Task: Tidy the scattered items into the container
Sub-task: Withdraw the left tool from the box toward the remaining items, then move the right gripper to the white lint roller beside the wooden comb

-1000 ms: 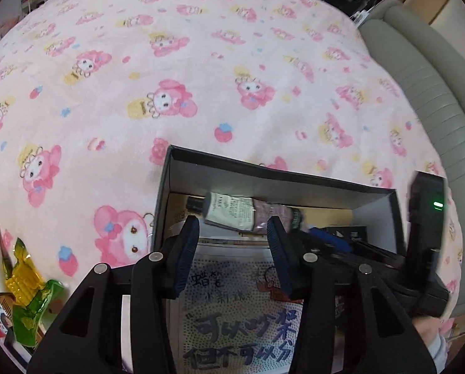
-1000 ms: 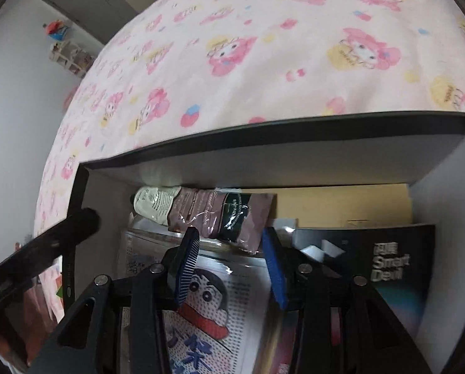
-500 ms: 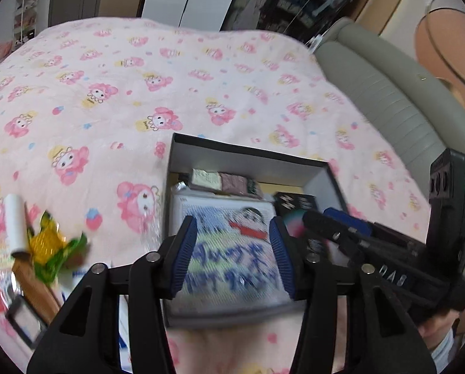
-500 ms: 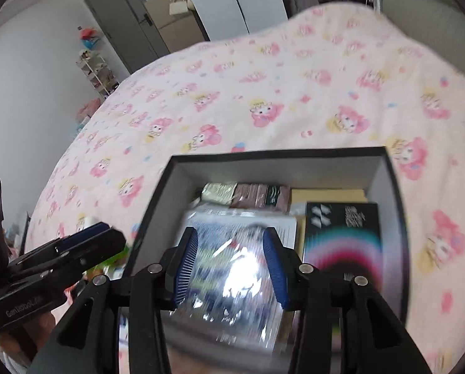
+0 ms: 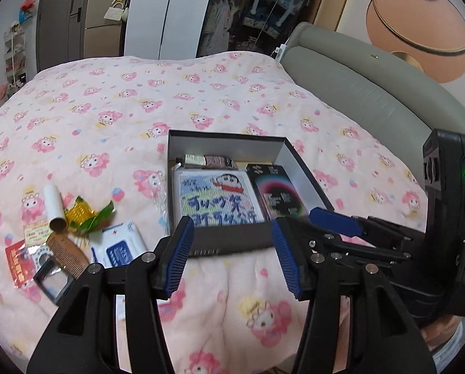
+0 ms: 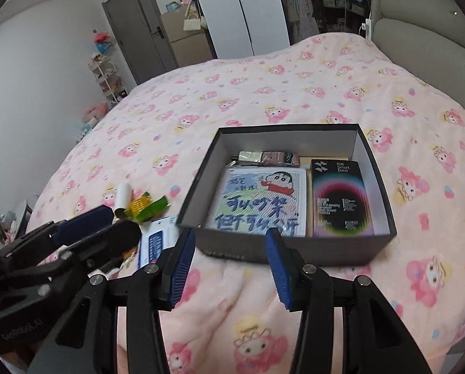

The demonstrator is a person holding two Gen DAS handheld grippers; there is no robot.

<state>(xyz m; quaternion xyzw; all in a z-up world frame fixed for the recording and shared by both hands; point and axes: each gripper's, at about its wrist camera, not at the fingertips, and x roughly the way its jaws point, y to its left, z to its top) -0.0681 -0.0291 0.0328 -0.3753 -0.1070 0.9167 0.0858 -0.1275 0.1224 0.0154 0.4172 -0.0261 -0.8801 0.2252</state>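
A black open box (image 5: 226, 243) (image 6: 282, 249) sits on the pink bed. Inside lie a cartoon picture pack (image 5: 216, 198) (image 6: 259, 204), a black Smart Devil box (image 5: 277, 194) (image 6: 341, 198) and a tube (image 5: 205, 159) (image 6: 266, 156) along the far wall. Left of the box lie scattered items: a white tube (image 5: 55, 207), a yellow-green wrapper (image 5: 87, 213) (image 6: 146, 207), a wooden comb (image 5: 67, 254), a blue-white packet (image 5: 121, 247) (image 6: 159, 241), a red card (image 5: 17, 263). My left gripper (image 5: 232, 255) and right gripper (image 6: 229, 268) are both open and empty, above the blanket in front of the box.
The pink cartoon-print blanket (image 5: 138, 109) covers the bed. A grey padded headboard (image 5: 357, 99) runs along the right. Wardrobes and a door stand beyond the far edge. The right gripper shows at the right of the left wrist view (image 5: 335, 221).
Both grippers have pulled back and up from inside the box. The whole box and the scattered items to its left have come into view.
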